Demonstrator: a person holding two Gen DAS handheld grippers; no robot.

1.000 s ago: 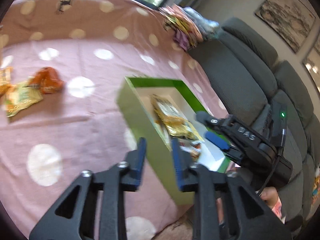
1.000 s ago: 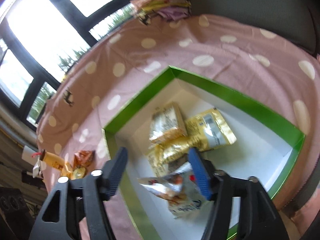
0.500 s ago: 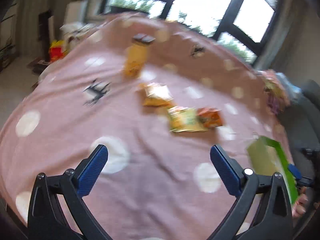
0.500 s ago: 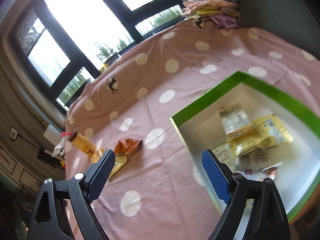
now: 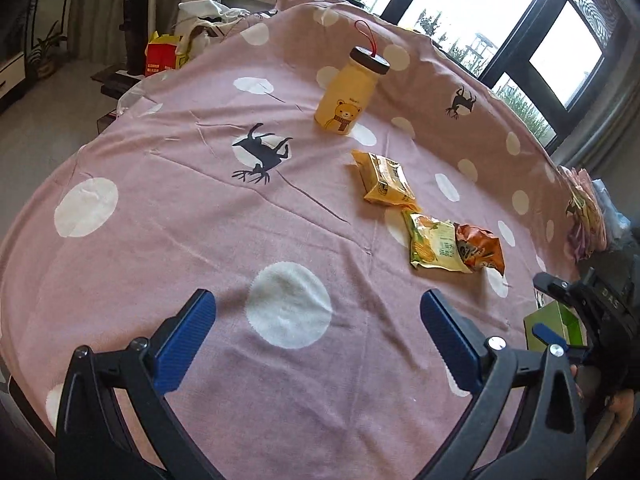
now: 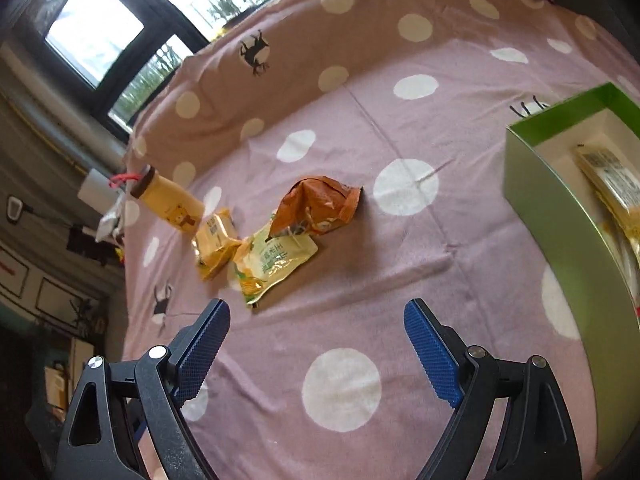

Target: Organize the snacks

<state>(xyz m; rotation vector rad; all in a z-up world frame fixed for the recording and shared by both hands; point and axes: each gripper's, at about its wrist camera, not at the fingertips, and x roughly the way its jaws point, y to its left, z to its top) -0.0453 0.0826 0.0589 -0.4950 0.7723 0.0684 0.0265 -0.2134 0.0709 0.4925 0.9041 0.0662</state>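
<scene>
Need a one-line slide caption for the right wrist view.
Open right gripper faces orange crinkled snack bag on pink polka-dot cloth, beside green cardboard box.

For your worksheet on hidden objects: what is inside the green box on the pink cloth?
In the right wrist view the green box holds at least one yellow snack packet against its white lining. The near wall and picture edge hide the rest.

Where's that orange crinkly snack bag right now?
The orange snack bag lies on the pink dotted cloth, overlapping the yellow-green packet, left of the green box in the right wrist view.
</scene>
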